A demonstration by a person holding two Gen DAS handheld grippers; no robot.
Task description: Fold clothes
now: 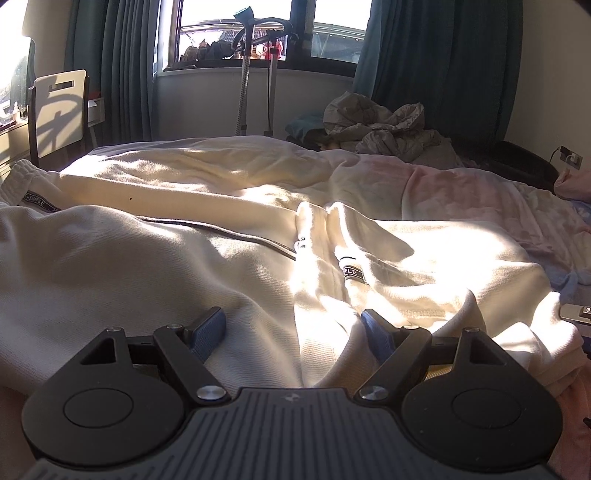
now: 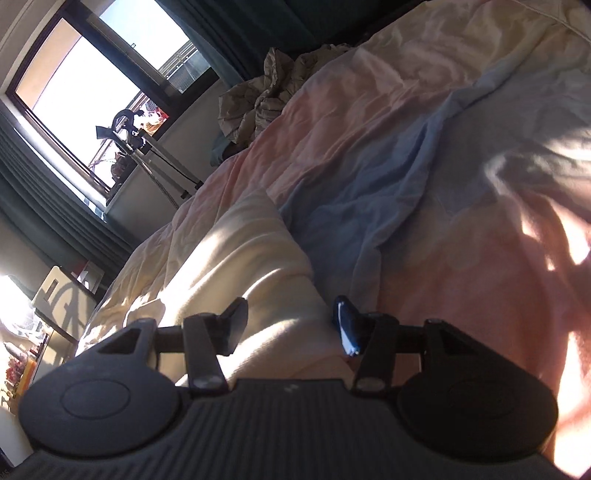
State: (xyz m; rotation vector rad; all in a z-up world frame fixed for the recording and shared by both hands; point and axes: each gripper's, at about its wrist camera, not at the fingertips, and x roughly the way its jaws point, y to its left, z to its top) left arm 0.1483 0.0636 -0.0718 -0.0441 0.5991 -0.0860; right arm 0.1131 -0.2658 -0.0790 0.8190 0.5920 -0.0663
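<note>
Cream sweatpants [image 1: 155,258] lay spread on bed [image 1: 498,206], long axis running left-right, waistband [image 1: 22,177] far left. L gripper [image 1: 293,330] was wide open, straddling a raised fold at near edge, not yet pinched. R gripper [image 2: 290,325] was open too, at the cloth's right end w/ cream fabric between its jaws. L sat nearer the middle.

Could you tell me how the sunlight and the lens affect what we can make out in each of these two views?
Left wrist view: hard sun washes out the cream garment ahead of the left tool, while the window is overexposed and fisheye bends the room's edges. Right wrist view: tilted, dimmer, bright patches across the pink bedding; the right tool sits mostly in shadow.
</note>
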